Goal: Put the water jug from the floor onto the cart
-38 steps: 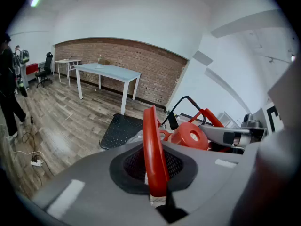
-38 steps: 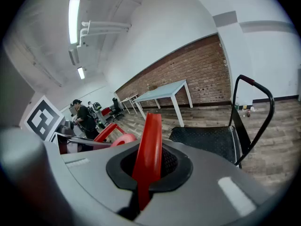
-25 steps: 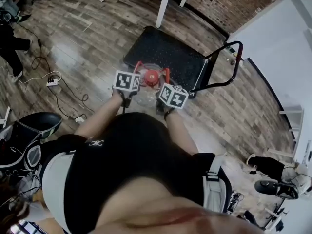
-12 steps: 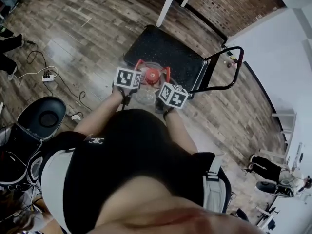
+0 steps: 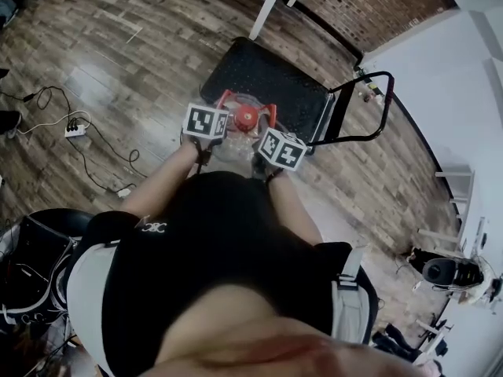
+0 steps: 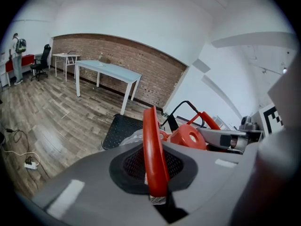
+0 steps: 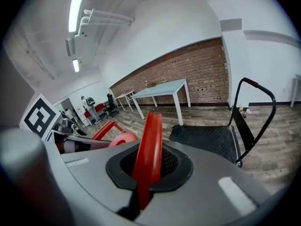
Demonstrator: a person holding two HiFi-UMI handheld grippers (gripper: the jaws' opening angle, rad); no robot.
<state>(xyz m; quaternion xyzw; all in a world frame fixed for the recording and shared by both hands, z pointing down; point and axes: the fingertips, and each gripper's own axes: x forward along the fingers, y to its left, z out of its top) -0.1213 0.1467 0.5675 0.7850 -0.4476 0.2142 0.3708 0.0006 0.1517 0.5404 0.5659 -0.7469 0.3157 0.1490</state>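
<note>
Head view: the water jug (image 5: 239, 129) hangs at frame centre between the left claw (image 5: 214, 129) and right claw (image 5: 269, 144), at the cart's (image 5: 271, 81) near edge.

Left gripper view: this claw is clamped narrow on a red handle (image 6: 153, 149), low centre.

Right gripper view: that claw grips the other handle (image 7: 147, 154), probably so the two share the weight.

Office-style lab space here: red brick wall (image 6: 117, 62) and pale white-legged tabletop (image 6: 110, 69) beyond the left hand-held gripper (image 6: 155, 168), white power strip (image 5: 75, 127) on wood-plank floor (image 5: 118, 38).
</note>
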